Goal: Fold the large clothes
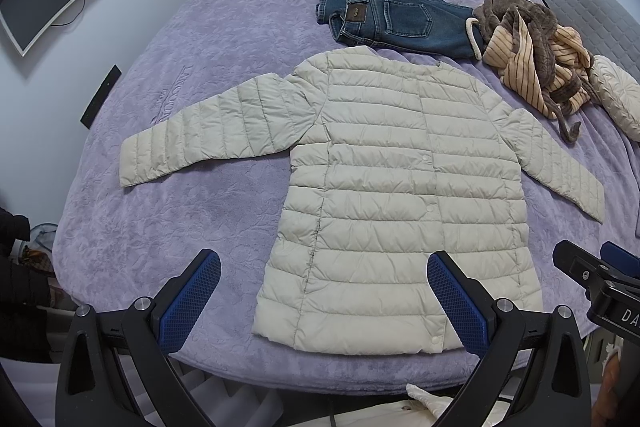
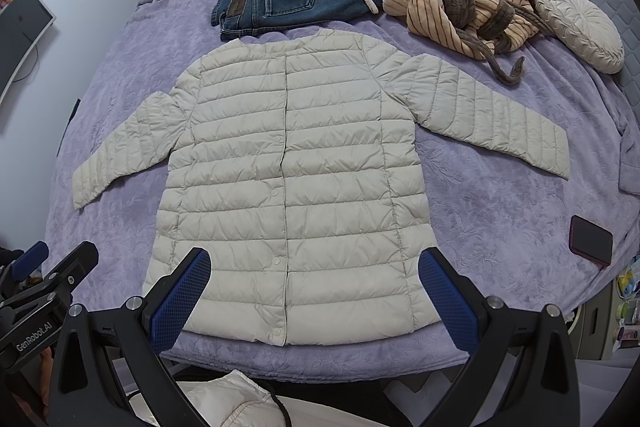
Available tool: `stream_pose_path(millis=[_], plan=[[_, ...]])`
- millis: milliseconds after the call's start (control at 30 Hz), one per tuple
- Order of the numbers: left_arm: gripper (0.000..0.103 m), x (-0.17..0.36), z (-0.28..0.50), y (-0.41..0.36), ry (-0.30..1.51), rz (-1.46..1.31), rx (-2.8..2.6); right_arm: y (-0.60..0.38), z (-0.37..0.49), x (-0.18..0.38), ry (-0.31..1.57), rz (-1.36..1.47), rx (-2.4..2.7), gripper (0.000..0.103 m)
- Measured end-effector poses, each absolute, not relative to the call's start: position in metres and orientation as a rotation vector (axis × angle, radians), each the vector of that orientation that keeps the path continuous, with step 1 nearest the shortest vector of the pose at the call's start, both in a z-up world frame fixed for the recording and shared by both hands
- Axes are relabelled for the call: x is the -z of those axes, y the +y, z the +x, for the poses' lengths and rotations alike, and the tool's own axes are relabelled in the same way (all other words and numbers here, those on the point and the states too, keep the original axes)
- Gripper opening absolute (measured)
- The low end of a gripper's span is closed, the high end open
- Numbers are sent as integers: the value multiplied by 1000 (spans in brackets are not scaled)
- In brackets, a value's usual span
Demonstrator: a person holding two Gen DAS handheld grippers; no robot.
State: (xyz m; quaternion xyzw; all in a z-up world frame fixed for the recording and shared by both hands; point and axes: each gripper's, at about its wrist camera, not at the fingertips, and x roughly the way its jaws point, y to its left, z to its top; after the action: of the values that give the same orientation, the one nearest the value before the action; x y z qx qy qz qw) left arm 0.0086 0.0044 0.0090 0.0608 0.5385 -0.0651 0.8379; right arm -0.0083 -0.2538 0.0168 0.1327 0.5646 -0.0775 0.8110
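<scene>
A cream quilted puffer jacket [image 1: 404,187] lies flat, front up and snapped shut, on the purple bedspread [image 1: 200,211], both sleeves spread out; it also shows in the right wrist view [image 2: 288,187]. My left gripper [image 1: 324,267] is open and empty, held above the jacket's hem near the bed's front edge. My right gripper [image 2: 316,265] is open and empty, also above the hem. The right gripper's body shows at the right edge of the left wrist view [image 1: 600,283].
Folded blue jeans [image 1: 400,19] and a crumpled brown and striped robe [image 1: 532,59] lie beyond the jacket's collar. A cream round cushion [image 2: 580,27] lies at the far right. A dark phone [image 2: 591,240] lies on the bedspread [image 2: 500,211] right of the jacket.
</scene>
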Motion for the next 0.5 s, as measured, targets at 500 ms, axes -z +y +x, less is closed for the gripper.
stream_pose_path(millis=[500], plan=[[103, -8, 9, 5, 1143, 125, 138, -255, -7, -15, 1214, 285, 171, 103]])
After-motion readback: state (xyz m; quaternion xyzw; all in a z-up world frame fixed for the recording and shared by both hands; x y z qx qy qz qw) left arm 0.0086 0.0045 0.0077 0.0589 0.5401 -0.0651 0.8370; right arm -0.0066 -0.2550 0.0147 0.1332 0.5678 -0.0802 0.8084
